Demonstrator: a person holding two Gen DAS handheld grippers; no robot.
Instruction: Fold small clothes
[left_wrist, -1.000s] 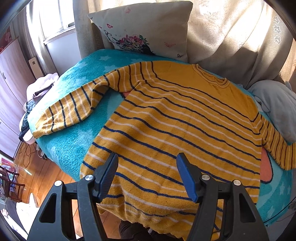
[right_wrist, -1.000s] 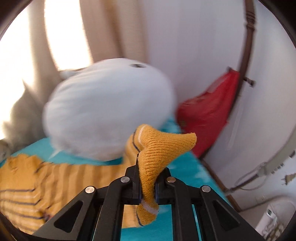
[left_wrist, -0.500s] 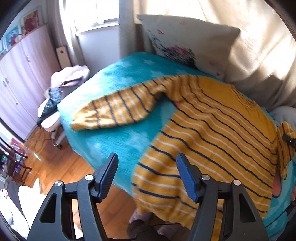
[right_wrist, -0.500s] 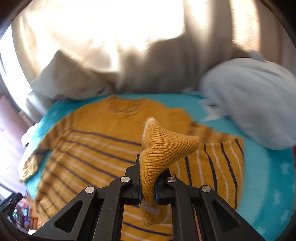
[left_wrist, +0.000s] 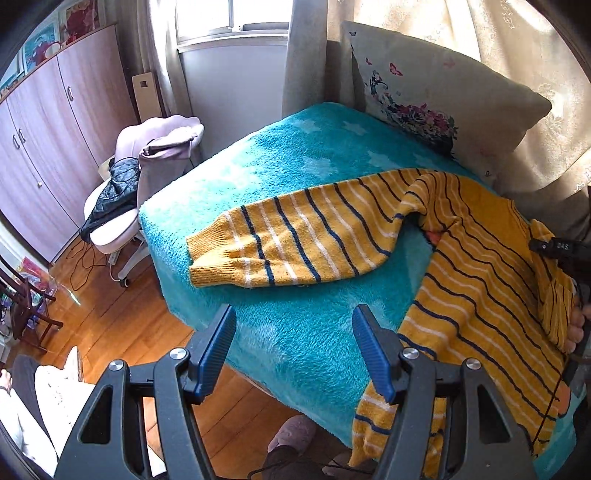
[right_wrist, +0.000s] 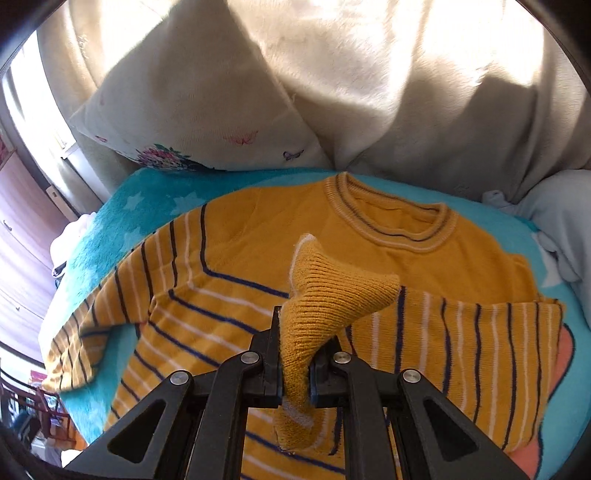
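Observation:
A yellow sweater (right_wrist: 258, 266) with navy and white stripes lies flat on a teal blanket (left_wrist: 280, 173). My right gripper (right_wrist: 295, 354) is shut on the ribbed cuff (right_wrist: 325, 295) of one sleeve and holds it over the sweater's chest, so that sleeve (right_wrist: 480, 339) lies folded across the body. The other sleeve (left_wrist: 295, 240) stretches out flat on the blanket towards the bed's corner. My left gripper (left_wrist: 293, 350) hangs open and empty above the blanket's near edge, short of that sleeve's cuff (left_wrist: 214, 266). The right gripper's tool shows at the far right edge of the left wrist view.
A floral pillow (left_wrist: 424, 92) and cream curtains (right_wrist: 369, 74) stand behind the bed. A chair (left_wrist: 122, 206) piled with clothes stands left of the bed, wardrobes (left_wrist: 55, 129) beyond it. A pale blue cushion (right_wrist: 561, 229) lies at the right. Wooden floor (left_wrist: 110, 332) runs below the bed's edge.
My right gripper swung from the bed's far side over the sweater's chest, carrying the cuff and folding that sleeve across. My left gripper moved left, off the sweater's hem towards the spread sleeve.

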